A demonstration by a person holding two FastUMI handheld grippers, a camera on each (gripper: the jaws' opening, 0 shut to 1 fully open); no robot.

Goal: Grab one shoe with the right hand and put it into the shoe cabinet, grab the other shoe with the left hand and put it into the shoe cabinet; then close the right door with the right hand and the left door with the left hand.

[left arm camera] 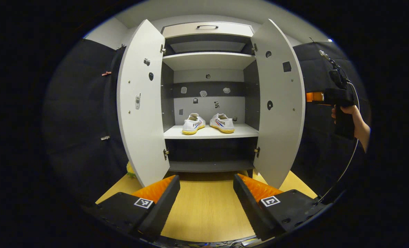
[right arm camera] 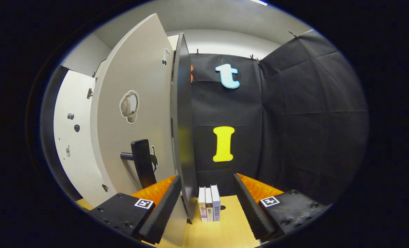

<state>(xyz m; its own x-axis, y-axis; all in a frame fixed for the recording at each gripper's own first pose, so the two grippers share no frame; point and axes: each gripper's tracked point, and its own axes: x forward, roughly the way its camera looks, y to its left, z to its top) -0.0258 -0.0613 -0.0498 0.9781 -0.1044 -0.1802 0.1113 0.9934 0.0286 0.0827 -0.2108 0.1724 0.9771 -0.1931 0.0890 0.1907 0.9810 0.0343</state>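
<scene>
- Shoes (left arm camera: 208, 124) sit side by side on the cabinet's middle shelf (left arm camera: 209, 132); I judge both placements done.
- Left gripper (left arm camera: 206, 196) hangs released, facing the left door (left arm camera: 140, 103).
- Right gripper (right arm camera: 207, 198), spread and holding nothing, is beside the right door (right arm camera: 135, 113); next I push it closed.

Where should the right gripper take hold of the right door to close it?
Probably the black handle on the right door's outer face. It stands off the panel as an upright bar on a short stem, so open fingers can straddle it from the outside. The right gripper sits open near the door's edge.
</scene>
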